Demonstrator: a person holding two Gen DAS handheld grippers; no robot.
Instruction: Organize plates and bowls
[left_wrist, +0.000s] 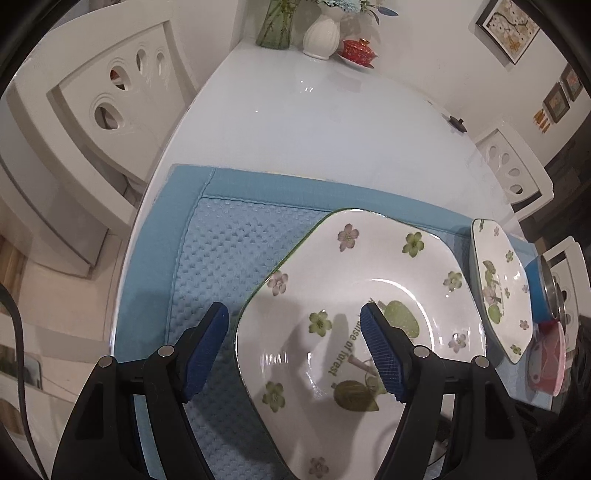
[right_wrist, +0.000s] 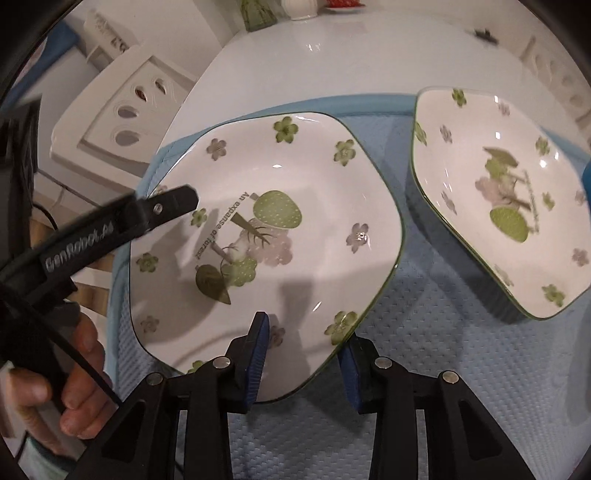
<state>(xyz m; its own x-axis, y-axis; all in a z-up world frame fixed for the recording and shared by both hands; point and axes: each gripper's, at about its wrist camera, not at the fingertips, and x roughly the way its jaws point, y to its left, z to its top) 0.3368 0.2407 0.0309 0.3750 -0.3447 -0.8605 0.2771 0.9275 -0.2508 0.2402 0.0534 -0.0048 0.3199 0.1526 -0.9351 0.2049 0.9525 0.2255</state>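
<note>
nothing stacked yet: right gripper (right_wrist: 303, 354) clenched on near plate (right_wrist: 266, 229) rim, left gripper (left_wrist: 295, 347) released astride it; second plate (right_wrist: 498, 199) apart.

White plates (right_wrist: 314, 177) with green and mauve flowers on a blue waffle-textured mat (left_wrist: 229, 251)
</note>
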